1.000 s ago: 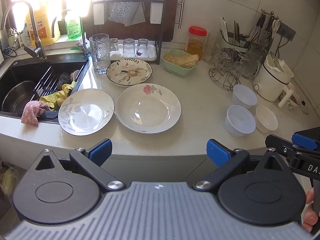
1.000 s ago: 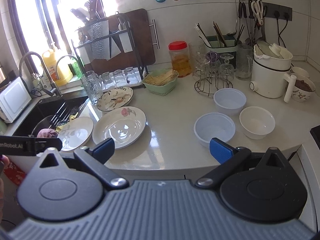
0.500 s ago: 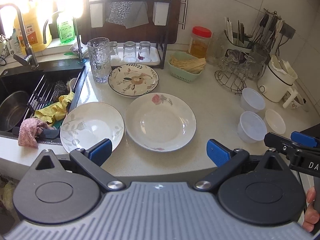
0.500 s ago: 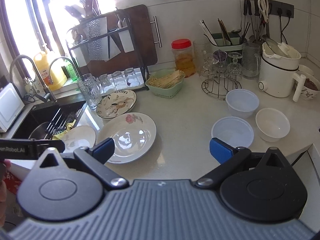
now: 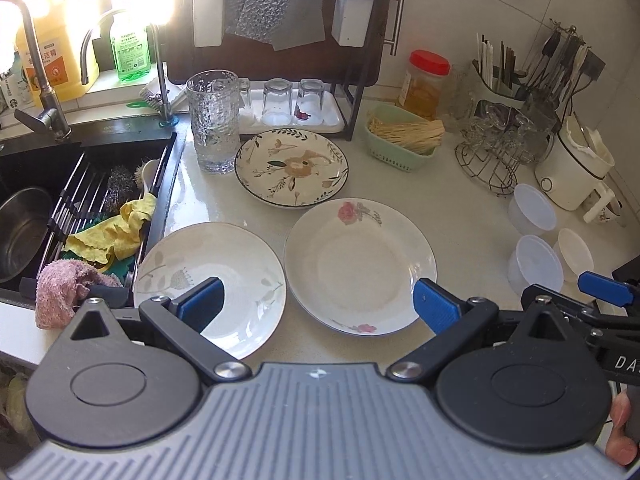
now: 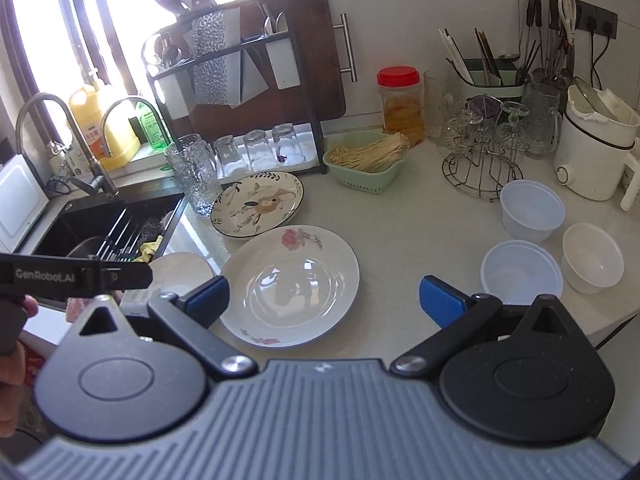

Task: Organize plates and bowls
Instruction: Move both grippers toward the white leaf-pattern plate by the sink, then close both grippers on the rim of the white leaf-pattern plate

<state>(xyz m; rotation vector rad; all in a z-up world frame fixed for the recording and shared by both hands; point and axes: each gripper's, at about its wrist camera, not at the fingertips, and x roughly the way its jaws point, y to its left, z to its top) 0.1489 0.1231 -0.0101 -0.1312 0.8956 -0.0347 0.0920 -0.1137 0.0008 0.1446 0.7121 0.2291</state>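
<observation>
Three plates lie on the pale counter: a leaf-patterned white plate at front left, a rose-patterned deep plate beside it, and a black-rimmed floral plate behind them. Three white bowls stand at the right: two translucent ones and an opaque one. My left gripper is open and empty, hovering over the near edges of the two front plates. My right gripper is open and empty, above the rose plate and left of the bowls.
A black sink with rack, cloths and a steel pot lies at the left. A tall glass, a dish rack with upturned glasses, a green basket, a red-lidded jar, a wire glass stand and a white cooker line the back.
Both grippers have moved forward over the counter toward the plates and bowls, which now look larger and closer. Both stay open and empty.
</observation>
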